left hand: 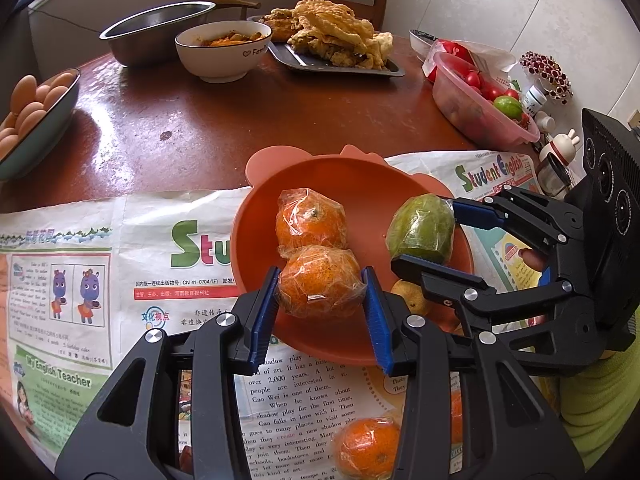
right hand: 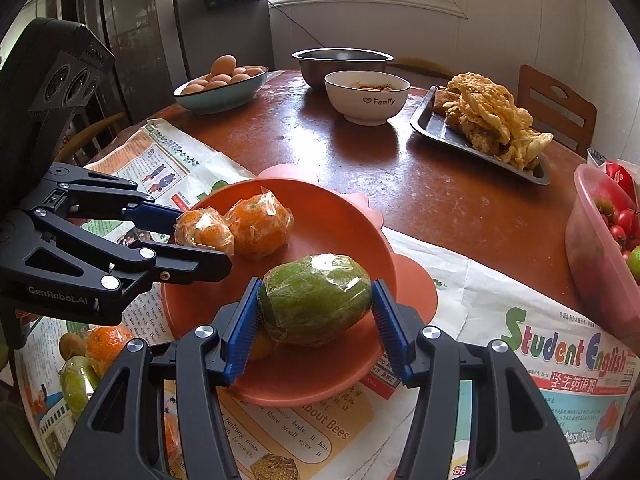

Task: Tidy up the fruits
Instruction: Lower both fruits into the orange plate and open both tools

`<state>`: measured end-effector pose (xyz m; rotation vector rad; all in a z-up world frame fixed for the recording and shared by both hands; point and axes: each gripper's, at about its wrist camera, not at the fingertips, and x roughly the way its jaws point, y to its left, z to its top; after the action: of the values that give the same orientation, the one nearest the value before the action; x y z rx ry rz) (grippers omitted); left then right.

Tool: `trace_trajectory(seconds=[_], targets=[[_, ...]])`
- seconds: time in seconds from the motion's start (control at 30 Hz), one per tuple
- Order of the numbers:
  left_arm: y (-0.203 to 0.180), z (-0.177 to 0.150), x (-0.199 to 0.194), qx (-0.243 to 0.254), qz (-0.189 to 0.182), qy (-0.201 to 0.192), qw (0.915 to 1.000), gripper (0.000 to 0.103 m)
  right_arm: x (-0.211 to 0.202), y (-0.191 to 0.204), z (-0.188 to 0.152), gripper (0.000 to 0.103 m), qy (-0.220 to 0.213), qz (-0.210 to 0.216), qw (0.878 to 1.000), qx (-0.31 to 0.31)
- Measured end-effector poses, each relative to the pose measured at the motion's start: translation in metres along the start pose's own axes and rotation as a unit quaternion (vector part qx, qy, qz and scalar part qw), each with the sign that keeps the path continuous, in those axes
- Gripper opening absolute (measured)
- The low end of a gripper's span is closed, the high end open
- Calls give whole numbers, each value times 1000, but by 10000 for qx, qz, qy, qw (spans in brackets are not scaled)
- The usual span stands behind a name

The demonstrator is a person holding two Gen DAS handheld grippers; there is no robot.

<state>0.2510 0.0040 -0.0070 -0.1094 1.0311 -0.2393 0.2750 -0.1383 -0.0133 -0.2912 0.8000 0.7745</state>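
An orange-red plate (left hand: 360, 184) (right hand: 344, 224) lies on newspaper. On it sit two plastic-wrapped oranges: a far one (left hand: 310, 220) (right hand: 258, 226) and a near one (left hand: 320, 282) (right hand: 204, 234). My left gripper (left hand: 322, 300) (right hand: 200, 236) is shut on the near orange over the plate. My right gripper (right hand: 316, 308) (left hand: 424, 228) is shut on a wrapped green fruit (right hand: 314, 298) (left hand: 422, 226) at the plate's near edge. More wrapped fruits lie on the newspaper: an orange (left hand: 366, 448) (right hand: 106, 340) and a green one (right hand: 76, 384).
On the round brown table (left hand: 248, 112) stand a bowl of eggs (left hand: 36, 108) (right hand: 222, 84), a steel basin (left hand: 156, 32), a white "Family" bowl (left hand: 222, 50) (right hand: 366, 96), a tray of fried food (left hand: 332, 40) (right hand: 484, 124) and a pink tub of tomatoes (left hand: 476, 96) (right hand: 604, 236). A chair (right hand: 554, 104) stands behind.
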Motion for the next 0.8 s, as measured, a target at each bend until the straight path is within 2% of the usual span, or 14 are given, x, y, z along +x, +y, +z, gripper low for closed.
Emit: trace_trajectory(seconds=[0.8], targets=[[-5,0,2,30,-1,39,10000,36,-24,-1,-6,65,-217,-259,9994,29]])
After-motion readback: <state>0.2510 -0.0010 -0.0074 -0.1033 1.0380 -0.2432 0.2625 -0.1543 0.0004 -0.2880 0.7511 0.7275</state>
